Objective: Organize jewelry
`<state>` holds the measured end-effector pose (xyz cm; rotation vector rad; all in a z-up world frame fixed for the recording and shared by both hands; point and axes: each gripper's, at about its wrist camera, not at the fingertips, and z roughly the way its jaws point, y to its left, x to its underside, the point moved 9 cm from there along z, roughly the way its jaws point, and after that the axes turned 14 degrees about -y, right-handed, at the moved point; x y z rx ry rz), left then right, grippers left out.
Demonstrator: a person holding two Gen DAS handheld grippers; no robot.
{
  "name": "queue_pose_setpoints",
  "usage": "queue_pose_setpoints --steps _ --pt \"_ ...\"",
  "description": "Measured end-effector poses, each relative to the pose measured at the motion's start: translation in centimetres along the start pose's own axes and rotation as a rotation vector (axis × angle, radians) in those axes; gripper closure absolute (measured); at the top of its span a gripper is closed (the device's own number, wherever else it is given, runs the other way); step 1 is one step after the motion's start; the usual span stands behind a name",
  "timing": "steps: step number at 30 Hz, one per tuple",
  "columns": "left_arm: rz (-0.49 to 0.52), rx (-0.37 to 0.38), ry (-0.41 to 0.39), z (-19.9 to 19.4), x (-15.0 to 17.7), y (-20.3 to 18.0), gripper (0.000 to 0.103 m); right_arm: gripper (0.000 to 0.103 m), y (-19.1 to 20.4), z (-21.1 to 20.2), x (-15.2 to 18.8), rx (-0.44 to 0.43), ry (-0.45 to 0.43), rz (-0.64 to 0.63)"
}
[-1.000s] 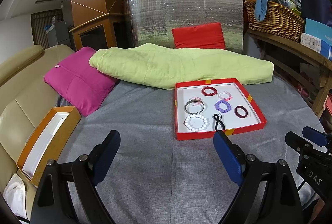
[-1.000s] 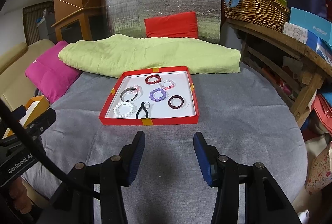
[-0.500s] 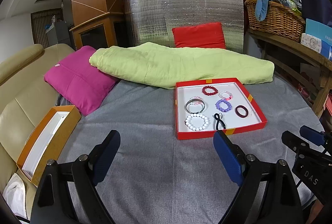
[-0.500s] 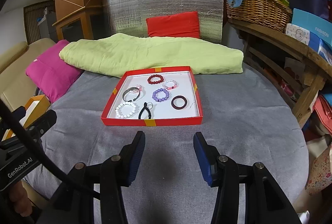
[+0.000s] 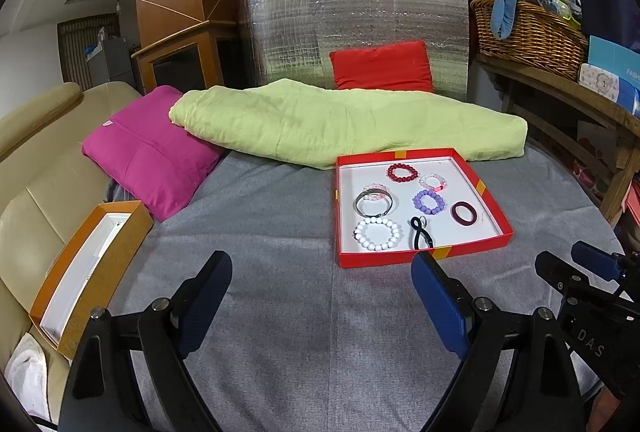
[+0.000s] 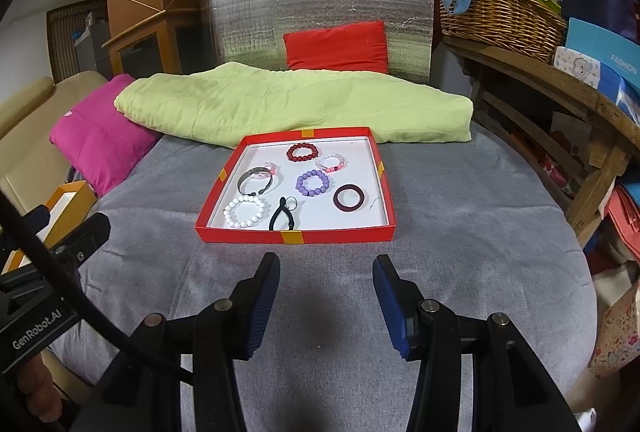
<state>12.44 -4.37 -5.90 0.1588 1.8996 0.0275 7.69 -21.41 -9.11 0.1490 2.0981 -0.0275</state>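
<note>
A red tray with a white floor lies on the grey cloth, ahead and to the right in the left wrist view and straight ahead as the same tray in the right wrist view. Several bracelets lie in it: a white beaded one, a purple one, a dark red one, a maroon bangle, a silver cuff and a black clip. My left gripper is wide open and empty, short of the tray. My right gripper is open and empty just before the tray's front wall.
An orange box with a white lining rests on the beige sofa at the left. A pink cushion and a green quilt lie behind the tray. A wooden shelf with a wicker basket stands at the right.
The right gripper has edged slightly closer to the tray. The left gripper has stayed still, and both keep the same opening.
</note>
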Motion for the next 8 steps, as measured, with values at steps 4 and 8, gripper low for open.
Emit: queue_pose_setpoints --steps 4,8 --pt "0.002 0.002 -0.001 0.03 0.0 -0.13 0.012 0.051 -0.1 0.16 0.04 0.001 0.0 0.001" --pt "-0.035 0.017 0.008 0.89 0.31 0.34 0.012 0.051 -0.39 0.62 0.13 -0.001 0.008 0.006"
